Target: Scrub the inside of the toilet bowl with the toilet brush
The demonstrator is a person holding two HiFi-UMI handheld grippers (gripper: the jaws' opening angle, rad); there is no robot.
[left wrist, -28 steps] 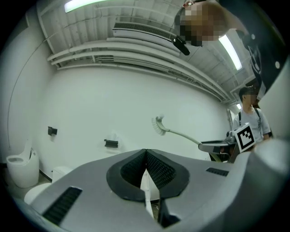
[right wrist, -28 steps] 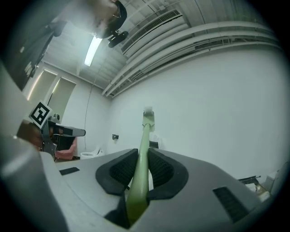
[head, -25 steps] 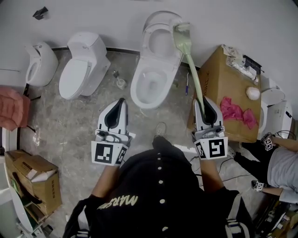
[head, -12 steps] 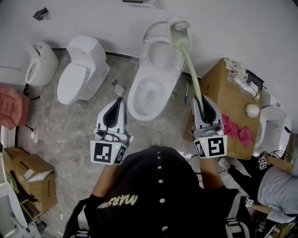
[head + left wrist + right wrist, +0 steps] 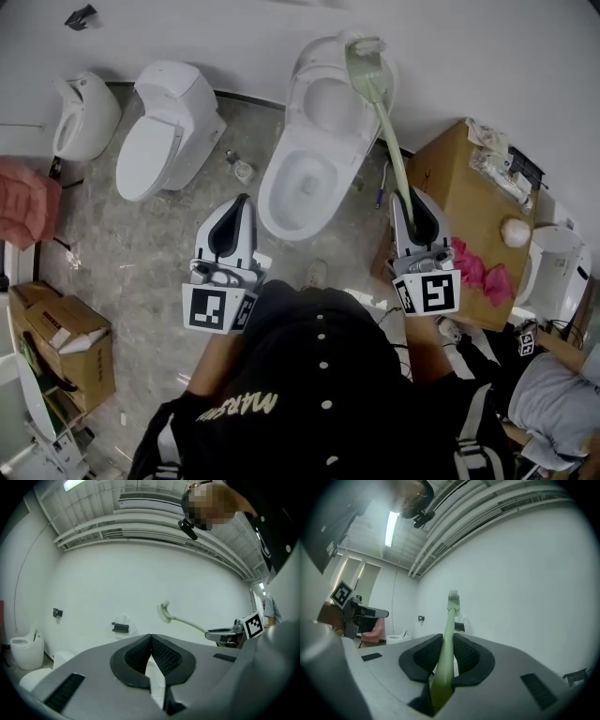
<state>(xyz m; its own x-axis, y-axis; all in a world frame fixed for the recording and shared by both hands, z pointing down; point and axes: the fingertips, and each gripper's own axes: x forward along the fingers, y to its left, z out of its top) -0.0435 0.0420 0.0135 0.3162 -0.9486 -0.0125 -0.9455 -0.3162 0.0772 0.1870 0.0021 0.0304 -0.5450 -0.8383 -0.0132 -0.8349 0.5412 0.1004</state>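
A white toilet point(image 5: 309, 178) with its lid up stands against the wall in the head view, its bowl open. My right gripper point(image 5: 413, 212) is shut on the pale green handle of the toilet brush point(image 5: 388, 141). The brush slants up and away, its bristle head point(image 5: 361, 58) held high over the raised lid, well above the bowl. In the right gripper view the green handle point(image 5: 446, 644) runs between the jaws toward the wall. My left gripper point(image 5: 234, 225) hangs left of the bowl, shut and holding nothing. The left gripper view shows the brush head point(image 5: 163, 612) in the air.
A second white toilet point(image 5: 169, 131) and a small urinal point(image 5: 80, 117) stand to the left. A cardboard box point(image 5: 459, 206) with pink cloth point(image 5: 478, 267) sits right of the bowl. Another box point(image 5: 61, 342) lies at the lower left. A person's sleeve point(image 5: 553, 398) shows at the lower right.
The view has shifted slightly; the toilet sits a bit lower and more centred. The brush stays raised in my right gripper, its head over the lid. My left gripper has barely moved.
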